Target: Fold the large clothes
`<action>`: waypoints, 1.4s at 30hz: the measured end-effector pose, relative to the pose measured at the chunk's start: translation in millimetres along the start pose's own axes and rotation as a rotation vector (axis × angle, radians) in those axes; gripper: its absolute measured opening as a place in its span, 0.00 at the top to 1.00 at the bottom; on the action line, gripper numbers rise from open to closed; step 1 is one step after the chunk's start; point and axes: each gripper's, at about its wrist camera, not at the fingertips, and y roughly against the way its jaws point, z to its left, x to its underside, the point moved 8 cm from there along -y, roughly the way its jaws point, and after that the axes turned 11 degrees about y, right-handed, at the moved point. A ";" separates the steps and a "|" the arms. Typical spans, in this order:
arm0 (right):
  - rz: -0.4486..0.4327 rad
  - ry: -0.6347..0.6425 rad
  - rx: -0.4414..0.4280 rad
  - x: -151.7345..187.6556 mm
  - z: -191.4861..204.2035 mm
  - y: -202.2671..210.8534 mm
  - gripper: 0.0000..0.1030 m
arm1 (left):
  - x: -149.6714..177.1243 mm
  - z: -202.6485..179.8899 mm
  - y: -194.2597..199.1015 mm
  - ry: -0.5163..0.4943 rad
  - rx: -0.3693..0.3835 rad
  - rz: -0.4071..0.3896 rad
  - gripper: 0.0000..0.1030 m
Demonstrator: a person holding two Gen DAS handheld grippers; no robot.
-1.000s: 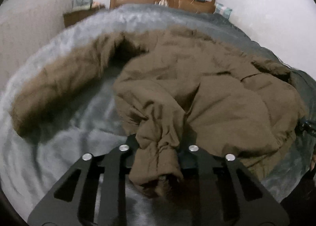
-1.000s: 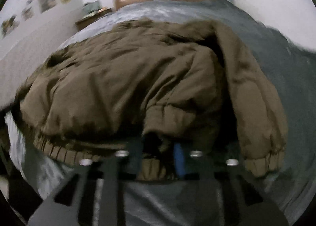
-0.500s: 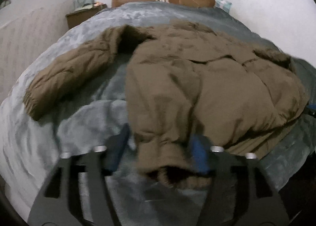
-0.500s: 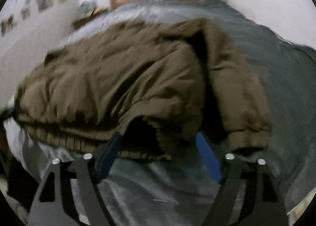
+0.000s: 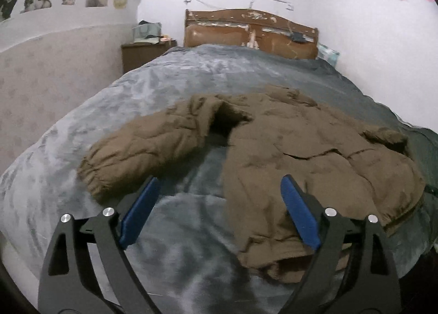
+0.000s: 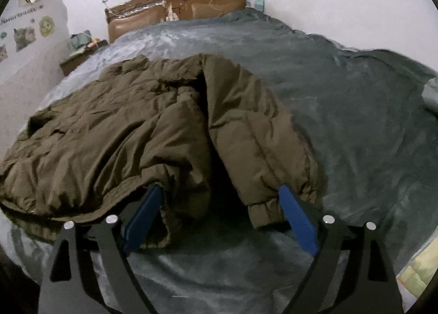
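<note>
- My left gripper [image 5: 219,193], jaws wide, grips nothing; jacket [image 5: 301,155] on the bed [image 5: 191,73], its sleeve [image 5: 142,146] lying toward 10 o'clock, nearest this hand.
- My right gripper [image 6: 219,204], wide and empty; other sleeve [image 6: 257,138] runs 12 to 1 o'clock.
</note>
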 end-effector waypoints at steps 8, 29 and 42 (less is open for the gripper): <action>0.041 -0.189 0.153 24.9 -51.8 -2.0 0.14 | 6.3 16.5 -3.6 0.028 -0.020 0.035 0.13; -0.066 -0.208 0.422 -36.0 -171.7 -11.9 0.78 | -5.2 36.8 -9.7 0.005 -0.066 0.037 0.12; -0.072 -0.468 0.211 14.4 -132.6 -33.3 0.02 | -3.7 43.9 -19.5 0.030 -0.069 0.065 0.10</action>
